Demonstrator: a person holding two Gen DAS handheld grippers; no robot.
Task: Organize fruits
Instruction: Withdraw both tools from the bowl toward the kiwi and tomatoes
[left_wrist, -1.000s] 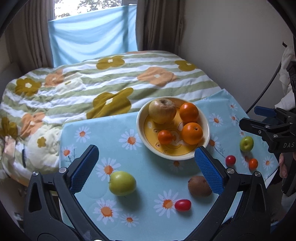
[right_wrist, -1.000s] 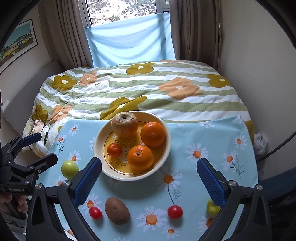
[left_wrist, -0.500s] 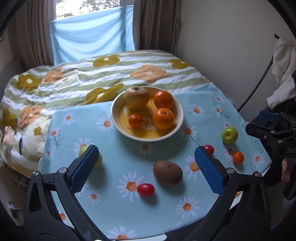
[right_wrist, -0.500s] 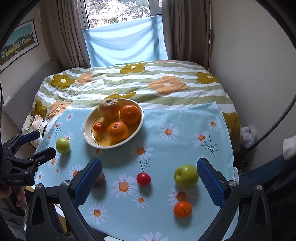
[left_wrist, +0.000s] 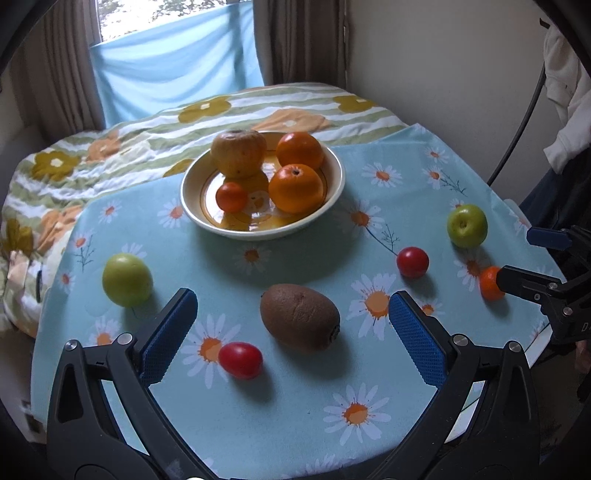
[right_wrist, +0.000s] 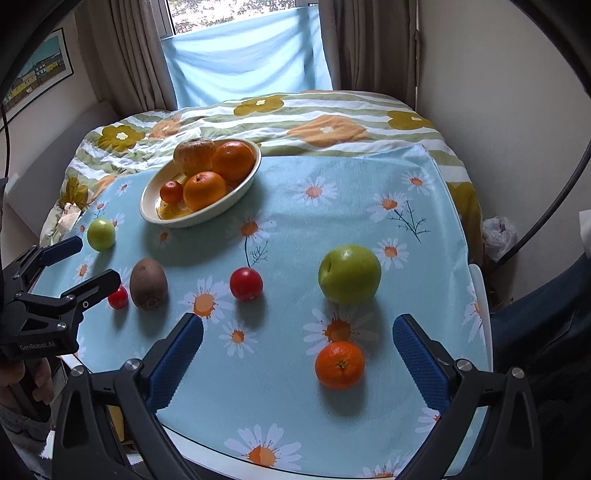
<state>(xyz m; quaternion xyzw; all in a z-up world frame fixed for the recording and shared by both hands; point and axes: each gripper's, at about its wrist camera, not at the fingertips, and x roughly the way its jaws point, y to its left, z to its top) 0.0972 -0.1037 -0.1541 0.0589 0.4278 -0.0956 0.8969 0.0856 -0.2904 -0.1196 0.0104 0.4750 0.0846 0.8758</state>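
A cream bowl (left_wrist: 334, 195) (right_wrist: 147, 206) holds a brownish apple, two oranges and a small tangerine. Loose on the daisy cloth lie a kiwi (left_wrist: 299, 317) (right_wrist: 148, 283), a red oval tomato (left_wrist: 240, 360) (right_wrist: 118, 297), a round red tomato (left_wrist: 412, 262) (right_wrist: 246, 283), two green apples (left_wrist: 127, 280) (left_wrist: 467, 226) (right_wrist: 349, 274) and a small tangerine (right_wrist: 339, 364) (left_wrist: 489, 282). My left gripper (left_wrist: 293, 332) is open and empty, just above the kiwi and oval tomato. My right gripper (right_wrist: 297, 354) is open and empty, with the tangerine between its fingers' span.
The small table (right_wrist: 221, 452) with the light blue daisy cloth stands against a bed with a striped flowered quilt (right_wrist: 295, 118). Wall and a dark cable (left_wrist: 517, 122) are to the right. Curtains and a window lie beyond the bed.
Both grippers have moved lower and nearer to the loose fruit. The kiwi and the oval tomato now lie between the left fingers, the tangerine between the right. Both stay open.
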